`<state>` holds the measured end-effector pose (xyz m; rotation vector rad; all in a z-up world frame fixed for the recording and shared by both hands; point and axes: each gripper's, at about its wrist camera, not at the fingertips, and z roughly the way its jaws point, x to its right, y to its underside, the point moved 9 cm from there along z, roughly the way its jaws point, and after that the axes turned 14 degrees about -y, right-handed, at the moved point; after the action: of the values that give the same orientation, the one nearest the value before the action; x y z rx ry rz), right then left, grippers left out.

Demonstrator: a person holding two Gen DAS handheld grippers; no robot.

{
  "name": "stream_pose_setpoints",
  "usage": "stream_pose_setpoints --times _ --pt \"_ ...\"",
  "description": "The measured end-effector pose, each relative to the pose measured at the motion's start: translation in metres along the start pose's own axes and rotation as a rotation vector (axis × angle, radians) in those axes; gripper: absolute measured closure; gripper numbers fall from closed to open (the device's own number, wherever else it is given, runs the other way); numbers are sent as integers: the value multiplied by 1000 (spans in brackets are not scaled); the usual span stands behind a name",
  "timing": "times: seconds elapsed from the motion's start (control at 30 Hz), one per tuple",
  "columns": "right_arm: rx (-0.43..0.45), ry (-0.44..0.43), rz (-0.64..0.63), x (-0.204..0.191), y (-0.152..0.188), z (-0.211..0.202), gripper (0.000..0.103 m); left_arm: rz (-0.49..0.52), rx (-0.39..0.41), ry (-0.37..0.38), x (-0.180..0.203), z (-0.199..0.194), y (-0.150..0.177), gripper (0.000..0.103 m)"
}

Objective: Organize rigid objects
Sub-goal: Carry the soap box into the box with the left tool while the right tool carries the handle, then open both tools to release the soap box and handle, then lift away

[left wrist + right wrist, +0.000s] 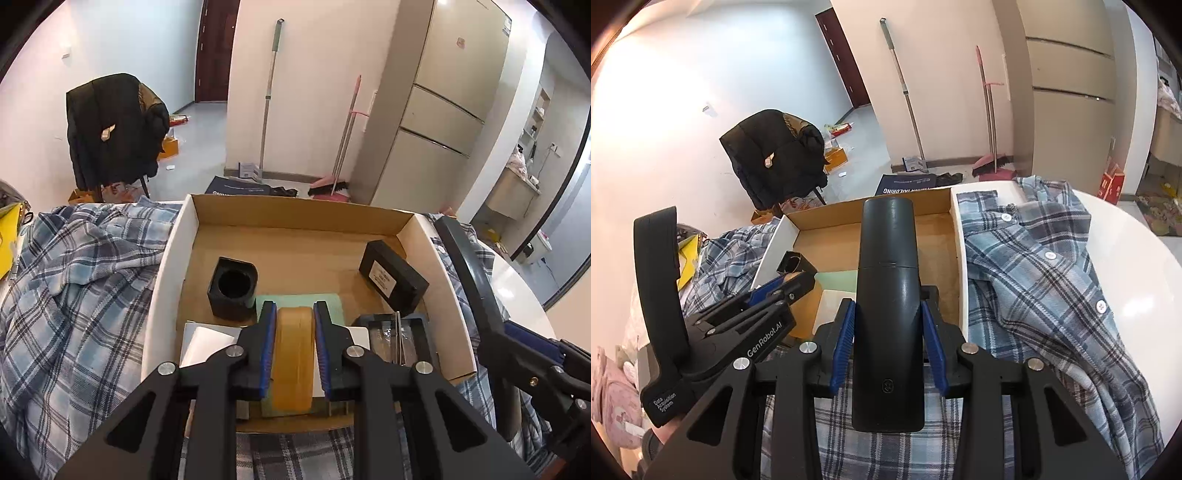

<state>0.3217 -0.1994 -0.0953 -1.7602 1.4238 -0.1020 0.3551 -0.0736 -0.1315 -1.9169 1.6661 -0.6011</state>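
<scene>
My left gripper (294, 314) is shut on a tan roll of tape (293, 354), held on edge over the near part of an open cardboard box (295, 214). Inside the box are a black square holder with a round hole (232, 288), a black rectangular box with a label (393, 277), a green card (332, 306), a white card (207, 339) and a dark tray (399, 336). My right gripper (888, 314) is shut on a tall black bottle (888, 314), held just in front of the box (831, 229), near its right side.
The box sits on a blue plaid shirt (1034, 277) spread over a white round table (1145, 277). The left gripper's body (738, 332) is close on the right gripper's left. A chair with a black jacket (114, 129), brooms and a fridge (443, 103) stand behind.
</scene>
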Motion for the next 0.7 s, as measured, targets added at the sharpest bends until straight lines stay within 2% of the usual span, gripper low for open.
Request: stream_pose_setpoints --times 0.2,0.23,0.27,0.33,0.4,0.43,0.47,0.53,0.57,0.63,0.7 --pt "-2 5 -4 0 -1 2 68 -3 16 1 -2 -5 -2 82" --pt "-2 7 2 0 -1 2 68 -26 30 30 -4 -11 -5 82" --pt "-2 6 7 1 -1 2 68 -68 56 95 -7 -24 -9 82" --pt "1 2 13 2 -3 2 68 -111 135 161 -12 -49 -17 82" --pt "13 7 8 1 -7 1 68 -127 290 135 -23 -83 -32 60" --pt "14 12 -1 -1 -9 2 68 -124 362 108 -27 -96 -39 22" --pt "10 23 -12 -3 -10 4 68 -122 407 91 -30 -104 -42 2" --pt "-7 31 -25 -8 -12 12 68 -134 499 53 -40 -118 -45 2" --pt "-12 25 -25 -11 -13 15 68 -125 509 30 -42 -118 -45 2" --pt "-20 14 -25 -19 -14 24 68 -107 480 2 -43 -109 -44 2" --pt "-22 4 -27 -26 -13 35 68 -131 423 21 -50 -95 -41 2"
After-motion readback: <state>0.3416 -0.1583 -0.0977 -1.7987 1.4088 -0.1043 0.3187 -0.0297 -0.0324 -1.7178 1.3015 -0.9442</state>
